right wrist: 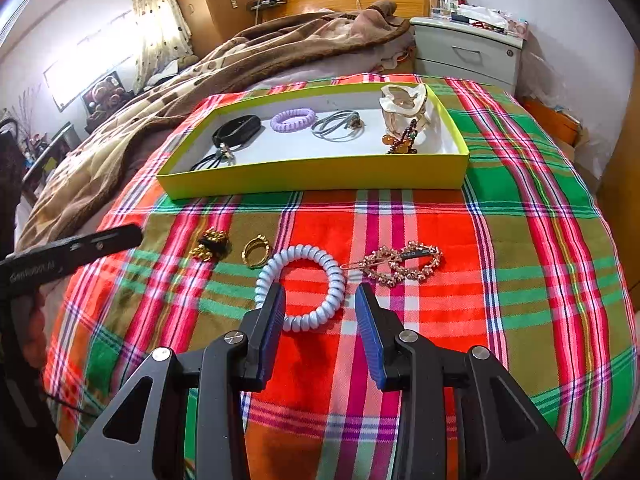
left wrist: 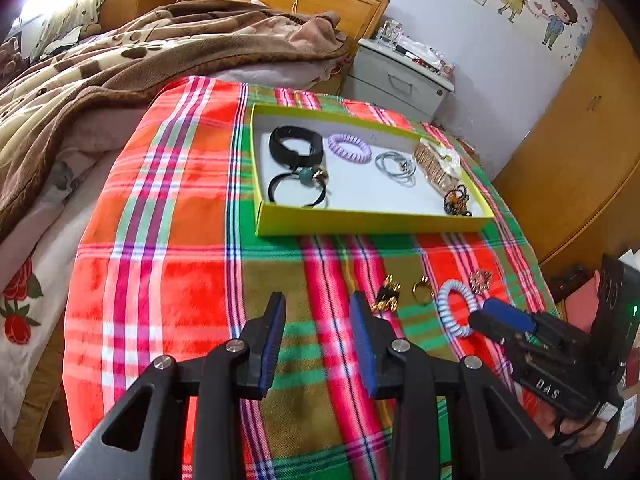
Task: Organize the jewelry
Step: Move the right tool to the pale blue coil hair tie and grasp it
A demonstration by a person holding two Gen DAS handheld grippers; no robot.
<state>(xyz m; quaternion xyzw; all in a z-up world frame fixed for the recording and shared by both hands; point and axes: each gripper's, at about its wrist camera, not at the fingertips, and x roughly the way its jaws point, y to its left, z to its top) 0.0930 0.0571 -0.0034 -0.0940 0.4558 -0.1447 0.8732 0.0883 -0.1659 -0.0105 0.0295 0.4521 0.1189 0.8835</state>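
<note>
A yellow-green tray (right wrist: 312, 178) (left wrist: 360, 224) on the plaid cloth holds black hair ties (left wrist: 296, 146), a purple coil tie (right wrist: 293, 119), a grey tie (right wrist: 338, 128) and clips (right wrist: 404, 120). In front of it lie gold clips (right wrist: 210, 244), a gold ring (right wrist: 256, 252), a pale blue coil tie (right wrist: 300, 286) (left wrist: 454, 306) and a rose-gold hair clip (right wrist: 400, 264). My right gripper (right wrist: 320, 308) is open, its fingertips straddling the near side of the blue coil tie. My left gripper (left wrist: 318, 320) is open and empty over the cloth, left of the gold clips (left wrist: 386, 296).
A brown blanket (left wrist: 120, 72) covers the bed to the left and behind. A grey nightstand (right wrist: 468, 52) stands behind the tray. A wooden wardrobe (left wrist: 580, 160) is at the right. The right gripper body (left wrist: 560, 356) shows in the left wrist view.
</note>
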